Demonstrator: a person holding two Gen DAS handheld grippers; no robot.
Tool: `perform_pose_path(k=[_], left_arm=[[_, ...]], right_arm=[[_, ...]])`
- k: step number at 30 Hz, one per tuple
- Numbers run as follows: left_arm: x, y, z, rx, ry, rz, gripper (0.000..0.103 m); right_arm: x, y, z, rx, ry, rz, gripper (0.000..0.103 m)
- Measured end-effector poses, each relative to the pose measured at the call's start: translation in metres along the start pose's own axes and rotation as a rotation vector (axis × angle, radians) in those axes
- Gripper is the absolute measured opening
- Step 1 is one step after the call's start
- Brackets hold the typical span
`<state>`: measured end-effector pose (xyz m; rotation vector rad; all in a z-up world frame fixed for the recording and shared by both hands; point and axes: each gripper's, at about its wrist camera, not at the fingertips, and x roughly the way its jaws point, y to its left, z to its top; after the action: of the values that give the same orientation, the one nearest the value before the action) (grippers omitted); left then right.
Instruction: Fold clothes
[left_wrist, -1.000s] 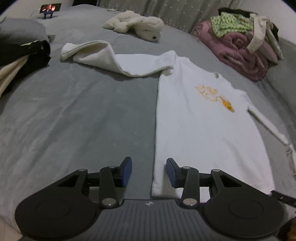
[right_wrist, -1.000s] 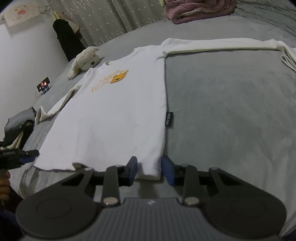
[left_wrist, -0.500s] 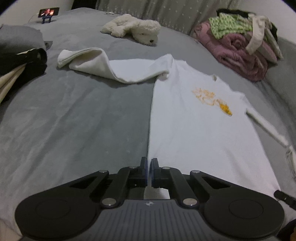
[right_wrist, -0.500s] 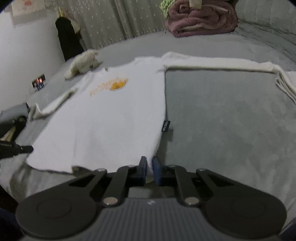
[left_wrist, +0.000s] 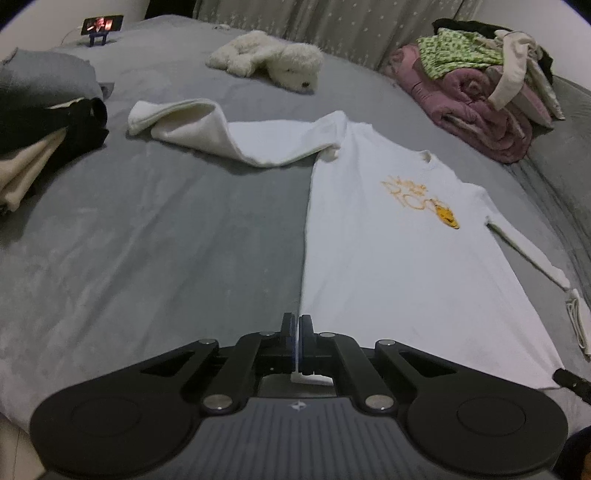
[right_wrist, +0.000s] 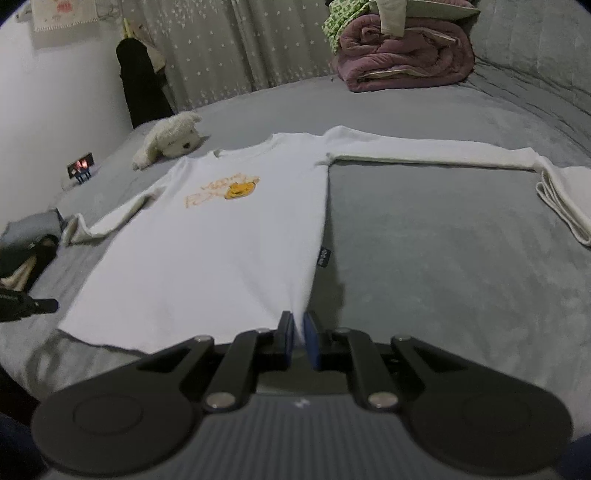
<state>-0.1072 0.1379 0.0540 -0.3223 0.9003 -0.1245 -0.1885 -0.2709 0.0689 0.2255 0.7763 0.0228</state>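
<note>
A white long-sleeved shirt (left_wrist: 388, 251) with an orange print lies spread face up on the grey bed (left_wrist: 166, 229). Its left sleeve (left_wrist: 221, 133) is bunched toward the far left. My left gripper (left_wrist: 297, 326) is shut on the shirt's near left hem corner. In the right wrist view the shirt (right_wrist: 221, 251) shows with its right sleeve (right_wrist: 436, 153) stretched out to the right. My right gripper (right_wrist: 298, 328) is shut on the near right hem corner, and the hem is lifted slightly there.
A white plush dog (left_wrist: 273, 64) lies at the far side. A pile of pink and green bedding (left_wrist: 476, 88) sits far right. Dark and beige folded clothes (left_wrist: 40, 129) lie at the left. A folded white cloth (right_wrist: 569, 199) lies at the right. A lit phone (left_wrist: 101, 26) stands far left.
Both grippers went from open to shut on the shirt's hem corners. The hem now rises slightly and both views sit a little higher.
</note>
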Motion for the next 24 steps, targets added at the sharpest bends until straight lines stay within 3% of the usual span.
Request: perform_pose_path(k=[4, 5, 9, 15, 24], left_arm=[[0.0, 0.003, 0.0, -0.038, 0.01, -0.043, 0.006], [-0.001, 0.003, -0.001, -0.035, 0.005, -0.042, 0.012], [0.002, 0.003, -0.001, -0.035, 0.008, -0.029, 0.017], [0.005, 0.008, 0.0, -0.063, 0.021, -0.015, 0.017], [0.01, 0.004, -0.001, -0.072, 0.041, -0.069, 0.02]], right_arm=[[0.008, -0.003, -0.009, -0.009, 0.01, 0.001, 0.01], [0.007, -0.003, -0.009, -0.005, 0.007, 0.006, 0.012], [0.006, -0.004, -0.01, 0.007, -0.002, 0.028, 0.035], [0.01, -0.008, -0.011, 0.058, 0.013, 0.073, 0.035], [0.02, -0.016, -0.013, 0.142, 0.033, 0.115, 0.037]])
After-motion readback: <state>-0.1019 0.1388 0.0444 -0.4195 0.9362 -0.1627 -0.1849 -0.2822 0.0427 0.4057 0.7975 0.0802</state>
